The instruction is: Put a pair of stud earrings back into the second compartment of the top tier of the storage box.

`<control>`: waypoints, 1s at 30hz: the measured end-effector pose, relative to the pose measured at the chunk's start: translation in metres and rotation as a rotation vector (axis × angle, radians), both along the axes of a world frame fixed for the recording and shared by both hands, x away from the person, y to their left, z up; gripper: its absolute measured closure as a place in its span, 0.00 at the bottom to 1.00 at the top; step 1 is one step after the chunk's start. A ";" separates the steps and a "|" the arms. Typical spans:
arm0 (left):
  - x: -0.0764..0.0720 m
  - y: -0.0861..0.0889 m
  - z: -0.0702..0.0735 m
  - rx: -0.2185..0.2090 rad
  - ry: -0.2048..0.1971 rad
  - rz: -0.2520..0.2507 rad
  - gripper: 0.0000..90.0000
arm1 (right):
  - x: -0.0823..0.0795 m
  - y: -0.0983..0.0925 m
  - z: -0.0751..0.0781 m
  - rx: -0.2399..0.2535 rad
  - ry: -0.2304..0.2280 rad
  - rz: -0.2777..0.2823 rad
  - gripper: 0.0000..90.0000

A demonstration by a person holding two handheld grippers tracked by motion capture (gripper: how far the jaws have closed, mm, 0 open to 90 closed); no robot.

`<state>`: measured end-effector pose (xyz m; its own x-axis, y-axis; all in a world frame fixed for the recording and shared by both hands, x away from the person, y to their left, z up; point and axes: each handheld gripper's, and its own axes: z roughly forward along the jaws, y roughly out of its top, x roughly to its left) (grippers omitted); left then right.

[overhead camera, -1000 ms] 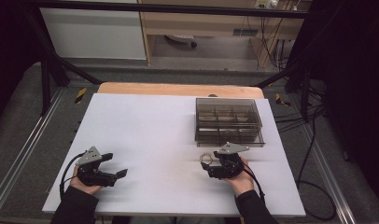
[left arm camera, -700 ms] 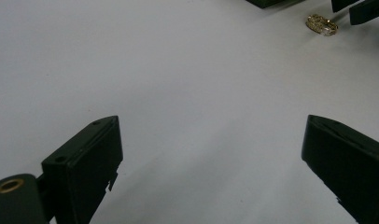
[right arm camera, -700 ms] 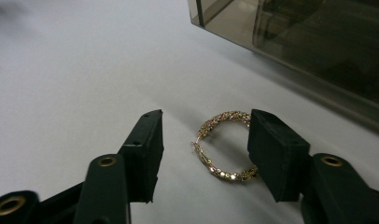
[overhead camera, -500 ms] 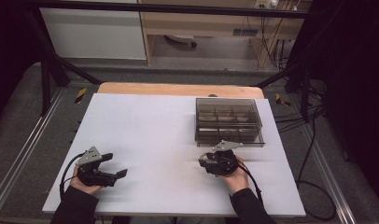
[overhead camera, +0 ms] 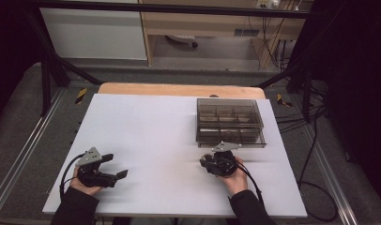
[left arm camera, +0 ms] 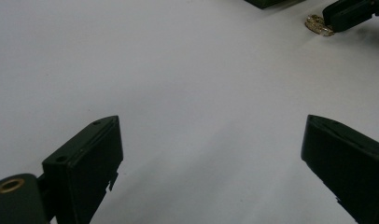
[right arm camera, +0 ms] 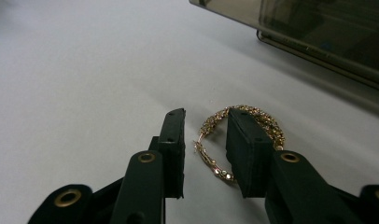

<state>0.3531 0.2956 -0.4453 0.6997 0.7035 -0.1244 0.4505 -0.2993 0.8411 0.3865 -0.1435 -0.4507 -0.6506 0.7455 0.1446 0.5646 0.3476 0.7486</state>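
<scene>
A gold, stone-studded hoop (right arm camera: 239,135) lies flat on the white table (overhead camera: 160,136), just in front of a smoky clear compartment box (overhead camera: 230,123). My right gripper (right arm camera: 204,149) points down at it, and its jaws have just been closing. The hoop's near rim sits between them, one jaw outside the ring and one over its middle, with a small gap still showing beside the rim. In the left gripper view the hoop (left arm camera: 318,24) glints beside the right gripper's jaw tip. My left gripper (overhead camera: 116,165) rests at the table's front left, jaws wide apart over bare table (left arm camera: 211,158).
The compartment box (right arm camera: 318,28) has a closed lid and stands close behind the hoop. A wooden strip (overhead camera: 179,89) edges the far side of the table. Black cables (overhead camera: 254,183) trail from the grippers toward the front edge.
The right gripper's jaws have narrowed around the hoop's rim, and the hand has edged slightly forward. The left hand and gripper have stayed put.
</scene>
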 end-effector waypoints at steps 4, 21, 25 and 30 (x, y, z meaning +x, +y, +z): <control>0.000 0.000 0.000 0.001 0.000 -0.001 0.06 | 0.001 0.000 -0.001 0.001 0.010 0.005 0.78; 0.000 0.000 0.000 0.001 0.002 0.000 0.06 | 0.002 0.001 -0.004 -0.008 0.021 0.013 0.87; 0.000 0.001 0.000 0.001 0.002 0.000 0.06 | 0.002 0.000 -0.004 -0.005 0.027 0.016 0.90; 0.000 0.001 0.000 0.002 0.002 0.000 0.06 | 0.002 -0.001 -0.003 -0.002 0.029 0.015 0.93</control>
<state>0.3533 0.2963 -0.4458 0.6994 0.7038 -0.1247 0.4526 -0.3010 0.8394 0.3888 -0.1442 -0.4539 -0.6571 0.7361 0.1622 0.5807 0.3572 0.7316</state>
